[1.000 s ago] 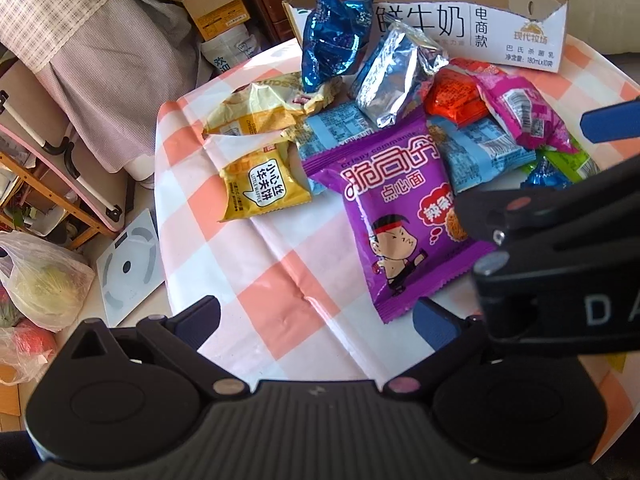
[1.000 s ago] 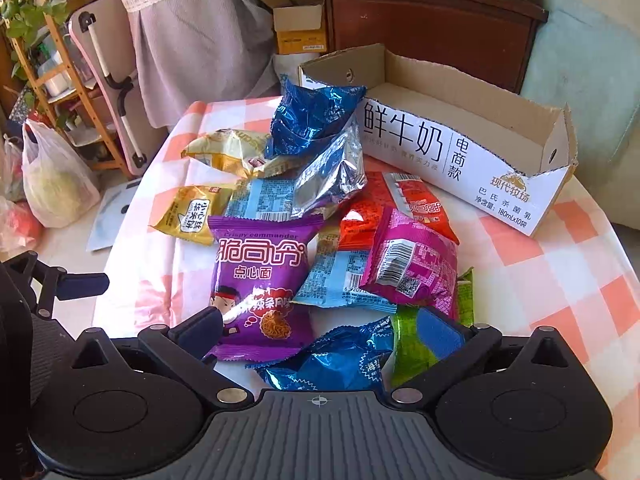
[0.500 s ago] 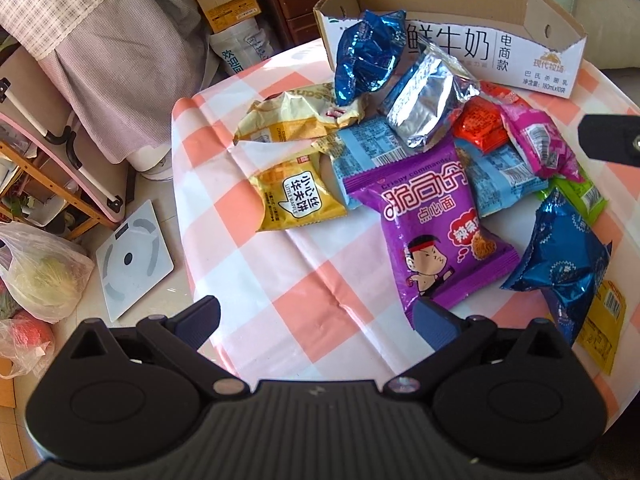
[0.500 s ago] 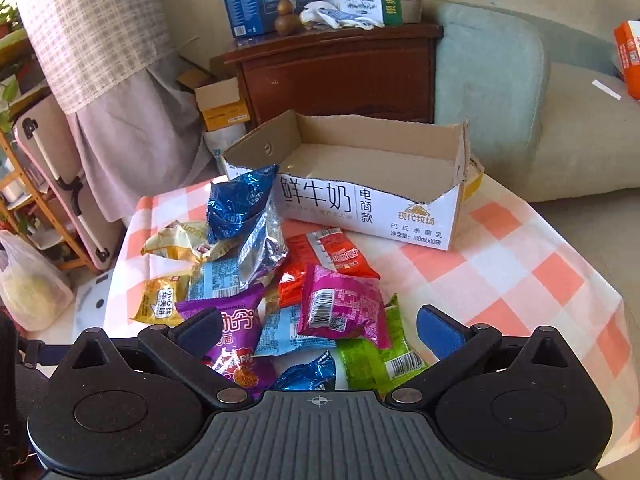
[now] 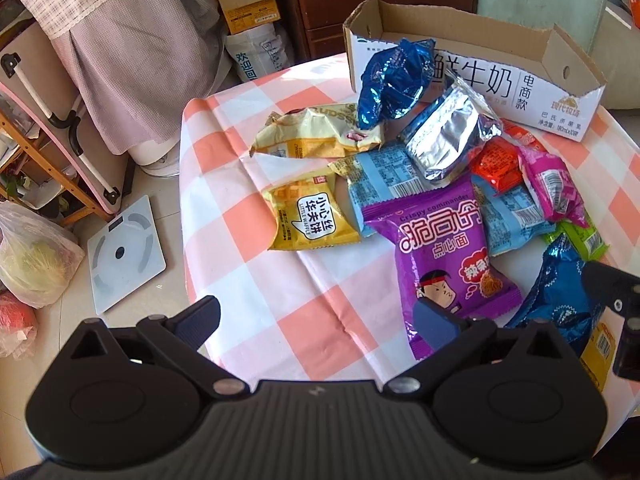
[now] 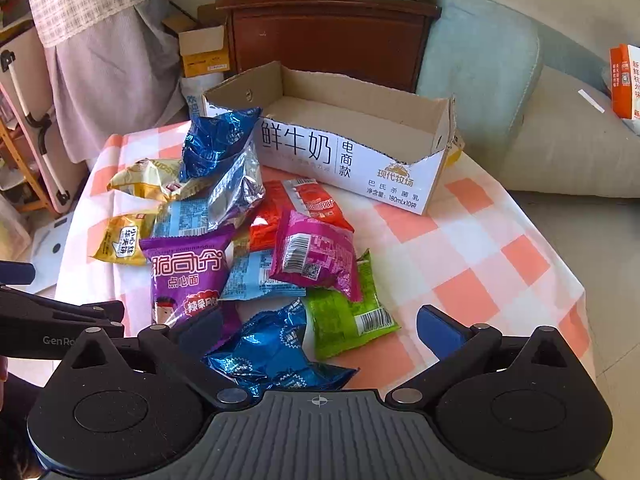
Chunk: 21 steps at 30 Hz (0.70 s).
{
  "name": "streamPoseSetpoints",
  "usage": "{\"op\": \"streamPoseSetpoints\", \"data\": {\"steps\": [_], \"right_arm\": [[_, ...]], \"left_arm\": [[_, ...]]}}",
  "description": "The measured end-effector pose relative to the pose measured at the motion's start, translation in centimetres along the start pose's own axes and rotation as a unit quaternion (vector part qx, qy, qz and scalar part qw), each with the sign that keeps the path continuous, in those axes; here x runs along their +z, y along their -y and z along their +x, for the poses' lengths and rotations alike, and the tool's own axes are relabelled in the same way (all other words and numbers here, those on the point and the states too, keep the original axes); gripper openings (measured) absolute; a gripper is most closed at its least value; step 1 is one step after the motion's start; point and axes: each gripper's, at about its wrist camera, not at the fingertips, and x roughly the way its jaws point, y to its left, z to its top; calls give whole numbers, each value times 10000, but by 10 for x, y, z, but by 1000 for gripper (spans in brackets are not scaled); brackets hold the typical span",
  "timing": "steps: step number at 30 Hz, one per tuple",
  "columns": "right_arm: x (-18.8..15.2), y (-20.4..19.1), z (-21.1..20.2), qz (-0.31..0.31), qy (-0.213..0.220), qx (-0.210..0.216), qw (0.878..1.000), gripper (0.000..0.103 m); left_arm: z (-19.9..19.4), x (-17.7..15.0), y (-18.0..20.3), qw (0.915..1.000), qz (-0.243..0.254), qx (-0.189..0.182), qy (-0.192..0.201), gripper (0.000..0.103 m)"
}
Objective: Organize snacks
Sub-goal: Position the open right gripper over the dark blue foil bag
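Several snack packets lie heaped on the checked tablecloth (image 5: 256, 264) in front of an open white milk carton box (image 6: 344, 156) whose inside looks bare. A purple noodle packet (image 5: 448, 256) lies nearest my left gripper (image 5: 320, 320), which is open and holds nothing. My right gripper (image 6: 320, 328) is open too, hovering over a blue foil packet (image 6: 276, 356) and a green packet (image 6: 348, 316). A yellow waffle packet (image 5: 308, 216), a silver packet (image 5: 448, 136), a magenta packet (image 6: 316, 256) and a second blue foil packet (image 6: 216, 140) against the box are also in the heap.
The table's left edge drops to a tiled floor with a white scale (image 5: 124, 252) and plastic bags (image 5: 32, 256). A wooden cabinet (image 6: 328, 36) and a sofa cushion (image 6: 480, 60) stand behind the box. The right gripper's body (image 5: 616, 304) shows at the right edge.
Both grippers have pulled back and risen, so more of the table and box shows. The right gripper has left the middle of the left wrist view and sits at its edge.
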Motion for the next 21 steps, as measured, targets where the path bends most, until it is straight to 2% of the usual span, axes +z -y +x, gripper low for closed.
{"op": "streamPoseSetpoints", "data": {"steps": [8, 21], "right_arm": [[-3, -2, 12, 49, -334, -56, 9994, 103], [-4, -5, 15, -74, -408, -76, 9991, 103]], "left_arm": [[0, 1, 5, 10000, -57, -63, -32, 102], [-2, 0, 14, 9999, 20, -165, -8, 102]]}}
